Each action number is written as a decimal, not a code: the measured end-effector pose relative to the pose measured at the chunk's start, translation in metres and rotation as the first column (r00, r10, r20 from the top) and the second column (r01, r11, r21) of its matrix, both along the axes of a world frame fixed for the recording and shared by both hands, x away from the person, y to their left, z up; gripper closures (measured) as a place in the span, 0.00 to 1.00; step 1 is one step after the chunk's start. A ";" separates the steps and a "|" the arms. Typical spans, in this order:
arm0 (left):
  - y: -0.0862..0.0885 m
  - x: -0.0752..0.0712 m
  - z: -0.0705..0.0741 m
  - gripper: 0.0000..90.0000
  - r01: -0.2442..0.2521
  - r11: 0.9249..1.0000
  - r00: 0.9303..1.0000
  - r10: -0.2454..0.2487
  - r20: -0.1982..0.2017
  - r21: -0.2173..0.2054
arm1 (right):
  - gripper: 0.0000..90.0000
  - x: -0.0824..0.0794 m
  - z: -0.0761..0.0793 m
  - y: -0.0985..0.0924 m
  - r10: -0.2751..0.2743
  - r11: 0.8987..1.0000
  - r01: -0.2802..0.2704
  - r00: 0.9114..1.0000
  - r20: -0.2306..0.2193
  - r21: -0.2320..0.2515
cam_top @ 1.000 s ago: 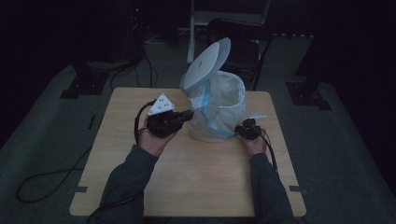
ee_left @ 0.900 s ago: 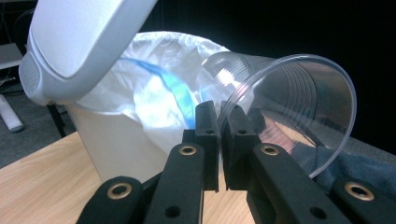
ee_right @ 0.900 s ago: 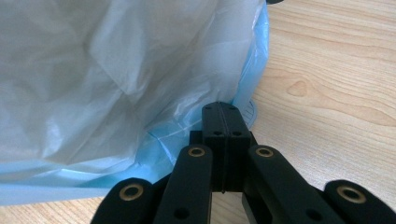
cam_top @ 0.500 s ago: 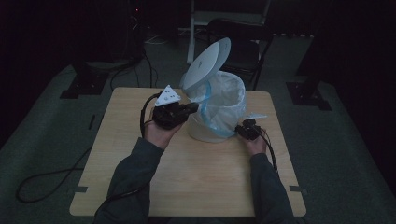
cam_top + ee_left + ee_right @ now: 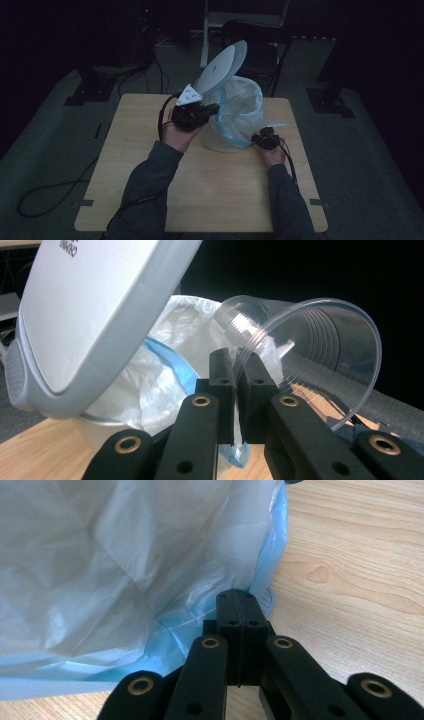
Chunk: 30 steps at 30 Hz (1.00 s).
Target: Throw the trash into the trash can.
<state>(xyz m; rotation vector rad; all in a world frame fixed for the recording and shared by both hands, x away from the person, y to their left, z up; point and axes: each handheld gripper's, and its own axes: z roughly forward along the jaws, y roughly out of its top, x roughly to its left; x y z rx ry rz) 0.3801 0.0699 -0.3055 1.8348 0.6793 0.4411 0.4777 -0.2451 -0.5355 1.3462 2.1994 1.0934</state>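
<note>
Dark room, wooden table [image 5: 150,150]. Left gripper [image 5: 239,390] pinches a clear cup's [image 5: 320,360] rim beside the bin's [image 5: 235,125] raised lid [image 5: 220,67]. At four o'clock, right gripper [image 5: 241,630] stays clamped on the liner bag [image 5: 125,555].

The bin [image 5: 232,120] body sits mostly behind its liner [image 5: 125,565], whose top and left are cut by the right gripper view's edge. The lid [image 5: 100,305] runs off the left gripper view's top. The cup [image 5: 320,350] is too small to make out in the dim high view.
</note>
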 end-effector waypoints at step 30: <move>-0.032 0.027 0.013 0.97 -0.043 0.999 0.999 0.043 0.005 0.022 | 1.00 0.000 0.000 -0.001 0.002 1.000 -0.002 1.000 0.001 0.002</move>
